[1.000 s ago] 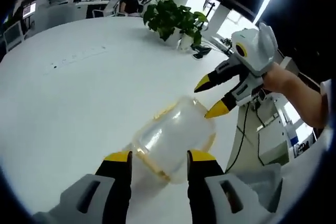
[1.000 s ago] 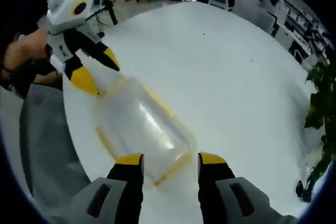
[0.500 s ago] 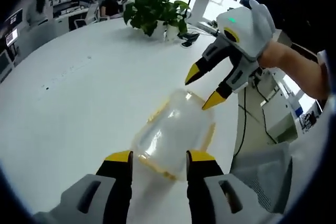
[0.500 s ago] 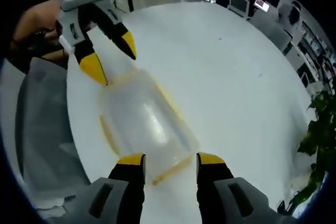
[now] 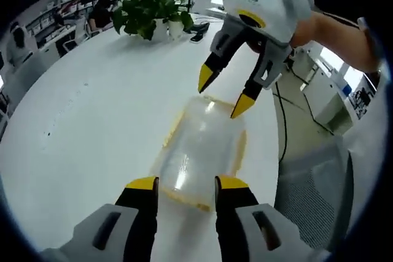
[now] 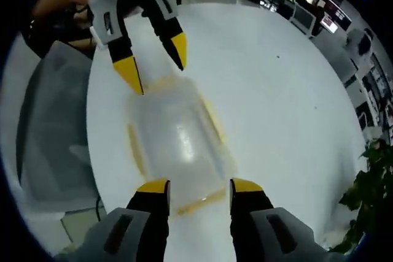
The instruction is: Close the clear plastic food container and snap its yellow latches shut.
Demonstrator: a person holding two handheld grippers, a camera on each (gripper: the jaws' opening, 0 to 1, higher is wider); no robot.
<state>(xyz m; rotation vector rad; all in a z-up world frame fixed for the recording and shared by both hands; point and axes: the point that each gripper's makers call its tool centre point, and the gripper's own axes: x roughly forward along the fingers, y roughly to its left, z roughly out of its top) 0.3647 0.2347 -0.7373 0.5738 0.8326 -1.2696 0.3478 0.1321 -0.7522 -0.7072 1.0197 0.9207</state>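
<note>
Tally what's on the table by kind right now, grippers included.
Clear plastic food container: 1
Grippers: 2, left gripper and right gripper
Potted plant: 1
Total: 4

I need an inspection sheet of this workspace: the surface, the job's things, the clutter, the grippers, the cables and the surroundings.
Surface: white round table, bare around the container.
Job's things: clear plastic food container lying near the table edge, yellow latches along its sides; latch state cannot be told.
Clutter: potted plant at the far side.
Grippers: left gripper and right gripper, both open, one at each end of the container.
Cables: black cable hanging beyond the table edge.
Surroundings: office desks, a seated person.
</note>
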